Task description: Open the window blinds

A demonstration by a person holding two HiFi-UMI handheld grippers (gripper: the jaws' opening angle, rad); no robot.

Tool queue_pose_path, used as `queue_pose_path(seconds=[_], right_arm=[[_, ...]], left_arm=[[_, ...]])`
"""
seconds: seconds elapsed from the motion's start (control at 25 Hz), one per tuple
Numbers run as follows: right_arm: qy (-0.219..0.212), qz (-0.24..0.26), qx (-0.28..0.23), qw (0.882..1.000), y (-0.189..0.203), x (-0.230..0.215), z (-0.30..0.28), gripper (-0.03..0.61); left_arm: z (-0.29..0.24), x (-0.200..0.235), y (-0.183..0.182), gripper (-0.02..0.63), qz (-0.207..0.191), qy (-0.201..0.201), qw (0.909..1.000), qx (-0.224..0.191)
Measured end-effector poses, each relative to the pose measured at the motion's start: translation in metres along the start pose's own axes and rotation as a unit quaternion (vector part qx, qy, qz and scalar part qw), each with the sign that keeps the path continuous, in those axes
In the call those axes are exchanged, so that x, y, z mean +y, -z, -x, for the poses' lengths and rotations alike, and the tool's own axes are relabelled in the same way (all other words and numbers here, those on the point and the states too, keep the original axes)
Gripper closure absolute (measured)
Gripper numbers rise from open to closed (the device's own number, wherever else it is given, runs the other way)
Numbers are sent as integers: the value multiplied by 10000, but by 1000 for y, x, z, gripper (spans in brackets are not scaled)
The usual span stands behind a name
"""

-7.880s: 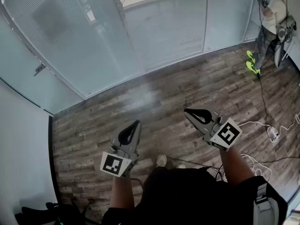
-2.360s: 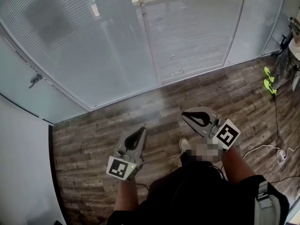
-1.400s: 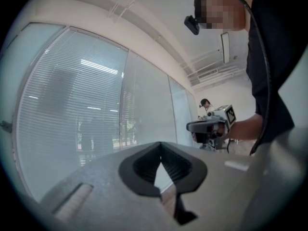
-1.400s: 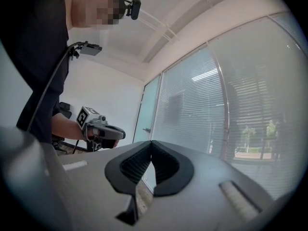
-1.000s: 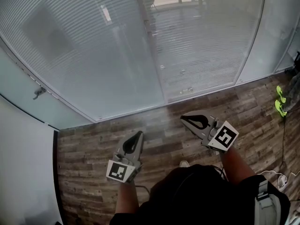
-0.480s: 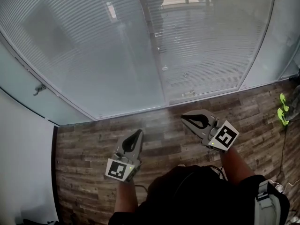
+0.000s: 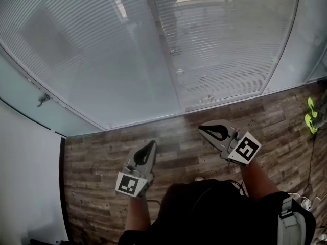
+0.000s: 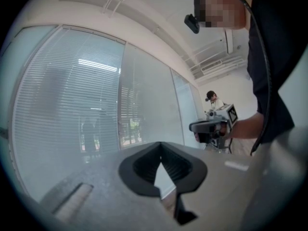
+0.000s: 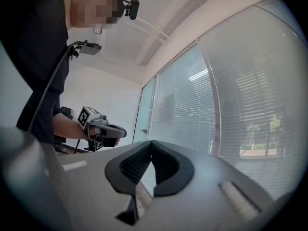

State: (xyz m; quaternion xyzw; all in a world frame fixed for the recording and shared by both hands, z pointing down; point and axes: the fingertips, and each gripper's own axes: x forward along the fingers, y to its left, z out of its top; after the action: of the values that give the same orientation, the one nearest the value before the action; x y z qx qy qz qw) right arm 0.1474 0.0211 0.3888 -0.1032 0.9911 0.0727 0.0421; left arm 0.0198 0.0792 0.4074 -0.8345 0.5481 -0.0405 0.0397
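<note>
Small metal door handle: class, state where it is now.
Head view, far left: the small metal door handle sits on the frosted glass panel, left of the white slatted window blinds.

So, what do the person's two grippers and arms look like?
Both the left gripper and the right gripper are grey, with black ribbed fingers. Each carries a white cube with black square markers at its back. The person wears a black short-sleeved top; a black cable runs down it.
</note>
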Motion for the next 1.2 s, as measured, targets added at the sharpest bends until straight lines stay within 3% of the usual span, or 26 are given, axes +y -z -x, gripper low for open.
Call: queue_pose_path(seconds=[0.56,0.8,1.2], right_arm=[[127,-344,154,9992,17,-8,16,572],[178,-54,16,9998,9,-17,7,572],[157,-162,229,9995,20,-25,-12,572]], left_arm=[[-15,-9,5,609,32,137,9998,135],[-18,-4,4,609,24,187,9998,67],[-31,19,13,609,94,256,9996,56]])
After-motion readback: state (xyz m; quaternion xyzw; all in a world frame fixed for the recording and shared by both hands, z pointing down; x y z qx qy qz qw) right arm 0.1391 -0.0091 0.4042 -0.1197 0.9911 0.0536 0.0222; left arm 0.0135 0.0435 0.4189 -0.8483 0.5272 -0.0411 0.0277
